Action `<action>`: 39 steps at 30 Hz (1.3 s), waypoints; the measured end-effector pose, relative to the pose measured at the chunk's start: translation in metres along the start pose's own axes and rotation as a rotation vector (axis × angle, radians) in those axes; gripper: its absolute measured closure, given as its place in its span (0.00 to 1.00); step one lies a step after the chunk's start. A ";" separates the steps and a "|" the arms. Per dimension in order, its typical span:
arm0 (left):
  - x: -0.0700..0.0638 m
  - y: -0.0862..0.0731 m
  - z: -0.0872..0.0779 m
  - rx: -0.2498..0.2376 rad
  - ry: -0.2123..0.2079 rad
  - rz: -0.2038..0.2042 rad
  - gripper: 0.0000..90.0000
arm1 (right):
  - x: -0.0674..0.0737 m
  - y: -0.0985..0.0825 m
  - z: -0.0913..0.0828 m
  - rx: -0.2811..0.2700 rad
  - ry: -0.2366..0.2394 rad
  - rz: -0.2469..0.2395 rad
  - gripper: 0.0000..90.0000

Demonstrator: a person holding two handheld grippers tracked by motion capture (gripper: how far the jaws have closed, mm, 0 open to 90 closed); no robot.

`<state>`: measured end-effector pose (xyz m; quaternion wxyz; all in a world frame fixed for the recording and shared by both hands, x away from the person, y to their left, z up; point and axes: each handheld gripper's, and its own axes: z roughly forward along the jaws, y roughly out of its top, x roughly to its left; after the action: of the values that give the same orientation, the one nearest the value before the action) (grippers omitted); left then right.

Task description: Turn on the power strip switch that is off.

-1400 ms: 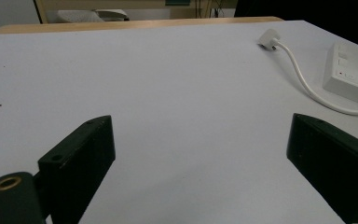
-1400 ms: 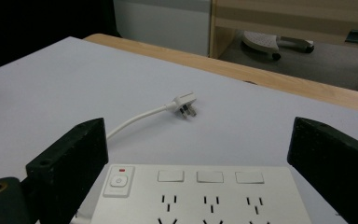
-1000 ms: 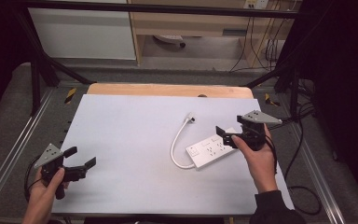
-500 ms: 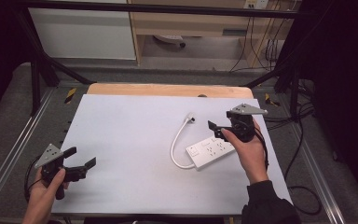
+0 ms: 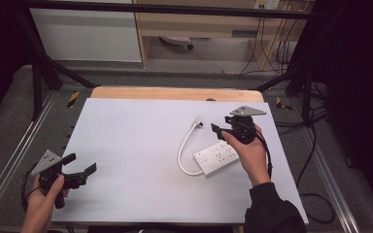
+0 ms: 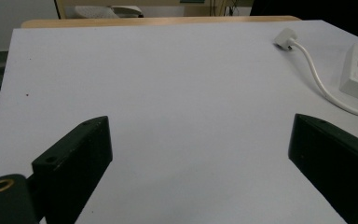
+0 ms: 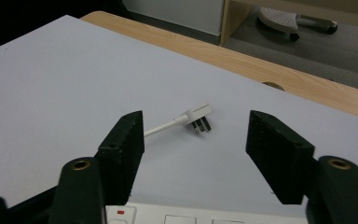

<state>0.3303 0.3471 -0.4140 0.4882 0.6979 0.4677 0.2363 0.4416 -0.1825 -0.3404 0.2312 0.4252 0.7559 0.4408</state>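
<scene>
table top (image 5: 126, 141): matt white | power strip (image 5: 217, 158): smooth, probably plastic

The counter (image 5: 126, 145) had a pale grey-white top w/ a strip of bare wood (image 5: 175, 93) along its far edge. A small round hole (image 7: 273, 85) sat in that wood strip, near the right end. On the top, right of centre, lay 1 white power strip (image 5: 217, 156), angled, w/ a red switch (image 7: 120, 212) at 1 end. Its white cord (image 5: 183, 150) ran out from the near end, curved left, then bent back toward the far side. The cord ended in a white plug (image 5: 198, 123) lying on its side, prongs showing, just short of the wood strip. A few tiny dark specks (image 6: 27, 95) marked the left part of the surface.
</scene>
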 end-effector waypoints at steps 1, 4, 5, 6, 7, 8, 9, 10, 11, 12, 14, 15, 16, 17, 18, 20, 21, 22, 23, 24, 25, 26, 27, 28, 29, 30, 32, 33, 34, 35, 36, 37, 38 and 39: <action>0.000 0.000 0.000 0.003 0.001 0.001 0.07 | 0.000 -0.001 0.002 0.001 0.002 0.002 0.45; -0.001 0.000 0.000 0.010 0.000 0.004 0.07 | -0.003 -0.002 0.005 0.014 0.005 0.012 0.48; -0.002 -0.001 0.001 0.011 -0.003 0.007 0.07 | -0.003 -0.003 0.005 0.016 0.005 0.012 0.50; -0.003 -0.001 0.001 0.011 -0.009 0.009 0.07 | -0.004 -0.002 0.006 0.014 0.001 0.009 0.52; -0.004 -0.001 0.001 0.016 -0.014 0.013 0.07 | -0.004 -0.002 0.006 0.013 0.002 0.015 0.52; -0.004 -0.001 0.001 0.021 -0.012 0.020 0.07 | -0.005 -0.002 0.007 0.013 0.005 0.014 0.53; -0.005 -0.002 0.002 0.025 -0.009 0.021 0.07 | -0.005 -0.001 0.008 0.014 0.002 0.024 0.54; -0.005 -0.002 0.002 0.032 -0.010 0.023 0.07 | -0.005 -0.001 0.008 0.014 0.002 0.024 0.54; -0.006 -0.002 0.003 0.035 -0.006 0.029 0.07 | -0.005 -0.001 0.008 0.011 0.000 0.033 0.55; -0.007 -0.002 0.003 0.036 -0.006 0.032 0.07 | -0.006 -0.001 0.009 0.012 0.003 0.033 0.57; -0.009 -0.002 0.003 0.043 -0.015 0.046 0.07 | -0.006 -0.003 0.011 0.020 -0.001 0.028 0.58; -0.011 -0.002 0.004 0.046 -0.018 0.054 0.07 | -0.006 -0.003 0.011 0.024 -0.002 0.028 0.60; -0.012 -0.003 0.004 0.049 -0.023 0.057 0.07 | -0.005 -0.004 0.011 0.022 -0.003 0.032 0.60; -0.012 -0.003 0.004 0.054 -0.028 0.059 0.07 | -0.005 -0.004 0.012 0.027 -0.002 0.024 0.61; -0.013 -0.003 0.004 0.056 -0.028 0.057 0.07 | -0.004 -0.004 0.013 0.030 -0.006 0.015 0.62; -0.013 -0.003 0.004 0.059 -0.025 0.056 0.07 | -0.003 -0.004 0.014 0.032 -0.008 0.009 0.63; -0.012 -0.003 0.004 0.060 -0.025 0.052 0.07 | -0.003 -0.004 0.013 0.030 -0.007 0.011 0.63; -0.012 -0.003 0.004 0.059 -0.024 0.049 0.07 | -0.003 -0.004 0.013 0.023 -0.007 0.015 0.64; -0.012 -0.003 0.004 0.060 -0.023 0.047 0.07 | -0.004 -0.005 0.012 0.017 -0.001 0.031 0.65; -0.012 -0.003 0.004 0.064 -0.022 0.047 0.07 | -0.004 -0.005 0.012 0.014 0.005 0.035 0.65; -0.012 -0.004 0.004 0.068 -0.023 0.046 0.07 | -0.004 -0.005 0.012 0.017 0.004 0.033 0.65; -0.012 -0.004 0.004 0.070 -0.024 0.044 0.07 | -0.003 -0.006 0.013 0.015 0.003 0.033 0.66; -0.012 -0.004 0.004 0.071 -0.023 0.043 0.07 | -0.003 -0.006 0.014 0.014 0.003 0.027 0.67; -0.012 -0.004 0.005 0.073 -0.023 0.043 0.07 | -0.003 -0.007 0.014 0.016 0.001 0.025 0.67; -0.012 -0.004 0.005 0.077 -0.021 0.045 0.08 | -0.002 -0.009 0.015 0.017 0.002 0.025 0.67; -0.012 -0.004 0.004 0.081 -0.019 0.045 0.08 | -0.002 -0.012 0.017 0.018 0.004 0.030 0.68; -0.012 -0.004 0.004 0.078 -0.020 0.040 0.08 | -0.002 -0.017 0.018 0.011 0.013 0.050 0.70; -0.012 -0.004 0.003 0.079 -0.021 0.041 0.08 | -0.001 -0.020 0.019 0.012 0.016 0.048 0.70; -0.013 -0.004 0.003 0.082 -0.020 0.044 0.08 | 0.000 -0.022 0.020 0.017 0.016 0.040 0.70; -0.013 -0.004 0.002 0.086 -0.023 0.047 0.08 | 0.000 -0.026 0.022 0.025 0.016 0.046 0.70; -0.014 -0.005 0.002 0.085 -0.024 0.047 0.08 | 0.000 -0.029 0.023 0.031 0.014 0.043 0.71; -0.014 -0.005 0.002 0.089 -0.025 0.051 0.08 | -0.001 -0.032 0.023 0.030 0.011 0.043 0.72; -0.015 -0.005 0.002 0.091 -0.027 0.048 0.08 | -0.001 -0.036 0.024 0.030 0.013 0.054 0.72; -0.015 -0.005 0.002 0.094 -0.027 0.052 0.08 | -0.002 -0.039 0.024 0.032 0.012 0.061 0.73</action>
<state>0.3231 0.3330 -0.4177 0.4550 0.7351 0.4532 0.2173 0.4430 -0.1828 -0.3862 0.2064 0.4491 0.7508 0.4380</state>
